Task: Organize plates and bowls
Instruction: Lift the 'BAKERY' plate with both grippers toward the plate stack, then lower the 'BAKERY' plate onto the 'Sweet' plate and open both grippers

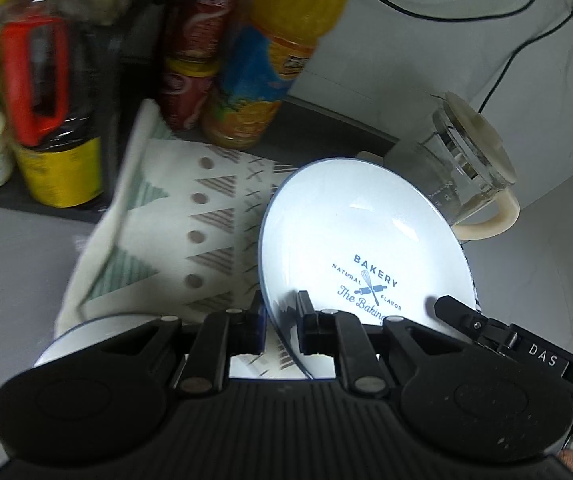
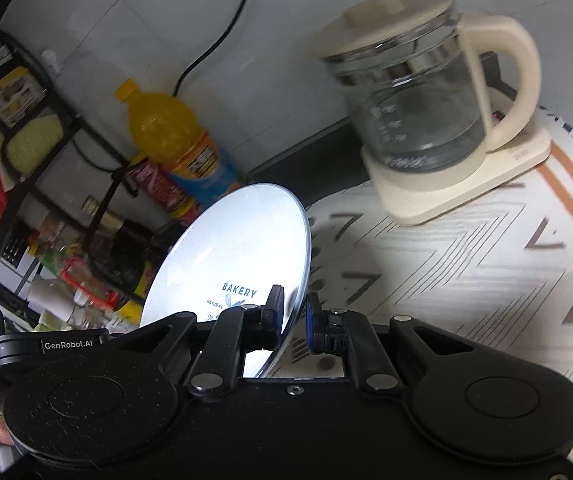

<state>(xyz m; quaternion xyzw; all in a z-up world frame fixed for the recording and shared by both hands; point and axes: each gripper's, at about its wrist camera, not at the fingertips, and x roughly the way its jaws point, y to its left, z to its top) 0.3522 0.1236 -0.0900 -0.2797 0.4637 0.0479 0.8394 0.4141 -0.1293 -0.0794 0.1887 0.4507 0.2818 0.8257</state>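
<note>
Plate: one, "BAKERY" print, tilted, rim pinched by left tool and right tool. One glass kettle, contents unclear.

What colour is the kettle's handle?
Cream, matching its lid and base; kettle shows best in the right wrist view.

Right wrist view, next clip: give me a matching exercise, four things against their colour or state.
Things:
1. plate
2. kettle
3. juice bottle
4. right gripper

Descriptions:
A. clear glass body, cream handle and base
B. yellow-orange, standing by the wall
C. shut on a rim
D. white with blue BAKERY print, tilted up on edge

Pairs: 1-D, 2-A, 3-B, 4-C
</note>
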